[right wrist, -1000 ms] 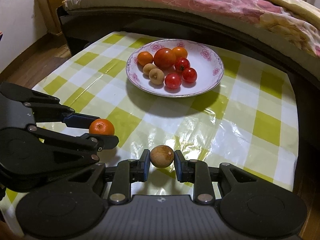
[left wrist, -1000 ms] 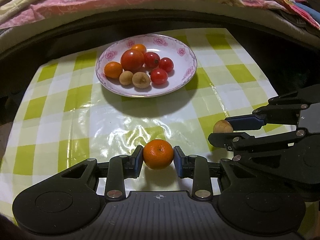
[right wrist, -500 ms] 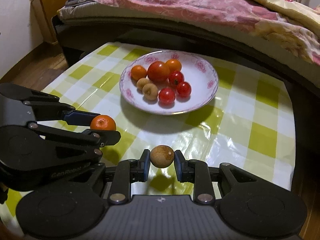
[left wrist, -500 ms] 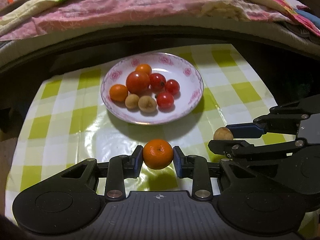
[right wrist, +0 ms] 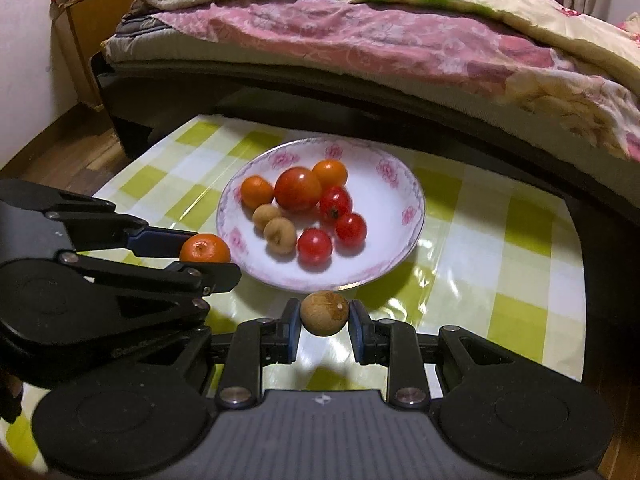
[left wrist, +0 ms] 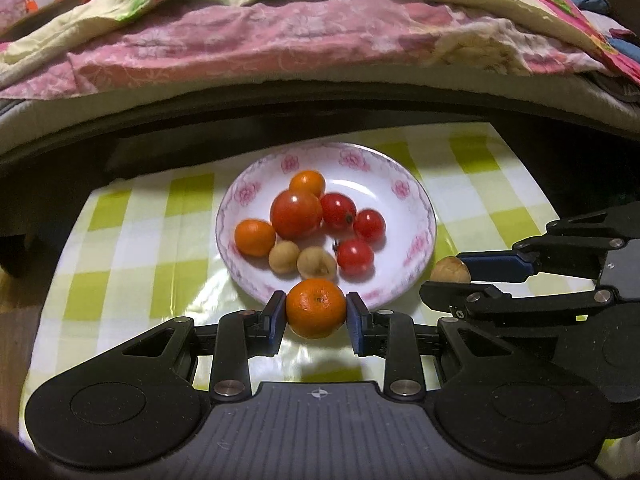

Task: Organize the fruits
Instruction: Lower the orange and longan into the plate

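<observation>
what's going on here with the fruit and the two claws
A person is gathering fruit onto a plate on a checked tablecloth, with a claw in each hand. The left claw is shut on a mandarin at the plate's near rim; the right claw is shut on a longan just short of it. The plate already holds tomatoes, mandarins and two longans. Neither fruit is released yet.

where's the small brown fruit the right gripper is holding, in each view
Left wrist view: brown fruit at the right edge, pinched in the right gripper beside the plate's right rim.
Right wrist view: bottom centre, between the blue pads, just below the plate.
Shared landmark: the floral plate, holding eight fruits.
</observation>
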Tool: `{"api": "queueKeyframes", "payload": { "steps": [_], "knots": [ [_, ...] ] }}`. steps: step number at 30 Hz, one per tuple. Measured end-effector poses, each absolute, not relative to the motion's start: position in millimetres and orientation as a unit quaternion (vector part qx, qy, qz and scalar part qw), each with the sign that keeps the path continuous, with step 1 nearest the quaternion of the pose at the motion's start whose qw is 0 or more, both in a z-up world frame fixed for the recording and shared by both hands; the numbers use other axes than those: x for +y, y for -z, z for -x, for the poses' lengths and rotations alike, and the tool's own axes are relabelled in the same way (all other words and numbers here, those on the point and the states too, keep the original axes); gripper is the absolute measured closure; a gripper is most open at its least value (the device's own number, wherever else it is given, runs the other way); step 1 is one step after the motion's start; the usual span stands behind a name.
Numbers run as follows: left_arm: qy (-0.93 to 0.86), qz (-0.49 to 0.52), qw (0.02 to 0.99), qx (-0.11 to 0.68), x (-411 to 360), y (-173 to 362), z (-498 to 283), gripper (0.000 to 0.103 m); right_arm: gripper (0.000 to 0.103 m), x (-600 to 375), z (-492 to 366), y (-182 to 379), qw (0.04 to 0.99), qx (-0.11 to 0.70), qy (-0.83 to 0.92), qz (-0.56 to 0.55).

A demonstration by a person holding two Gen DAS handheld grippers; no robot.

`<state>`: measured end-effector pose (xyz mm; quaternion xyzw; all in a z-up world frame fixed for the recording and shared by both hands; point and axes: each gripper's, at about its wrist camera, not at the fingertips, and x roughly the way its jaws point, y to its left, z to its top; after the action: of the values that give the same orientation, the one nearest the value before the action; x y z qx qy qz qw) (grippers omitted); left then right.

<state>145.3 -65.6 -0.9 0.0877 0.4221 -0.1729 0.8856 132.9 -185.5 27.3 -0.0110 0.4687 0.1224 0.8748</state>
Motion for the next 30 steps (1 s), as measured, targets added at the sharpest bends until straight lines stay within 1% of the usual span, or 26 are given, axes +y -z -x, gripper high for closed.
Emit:
{"api": "queueKeyframes", "payload": {
  "steps": [16,30],
  "knots": [
    [0.158,-0.071,0.892,0.418,-67.8,7.5,-198.9,0.065,0.073,-192.4,-186.6,-17.9,0.887,0.446,-0.119,0.018],
    [0.149,-0.074,0.895,0.415,-68.9,13.7,-216.2,0.065,0.073,-193.2,-211.9,-6.2,0.89,0.441,-0.117,0.026]
  ]
}}
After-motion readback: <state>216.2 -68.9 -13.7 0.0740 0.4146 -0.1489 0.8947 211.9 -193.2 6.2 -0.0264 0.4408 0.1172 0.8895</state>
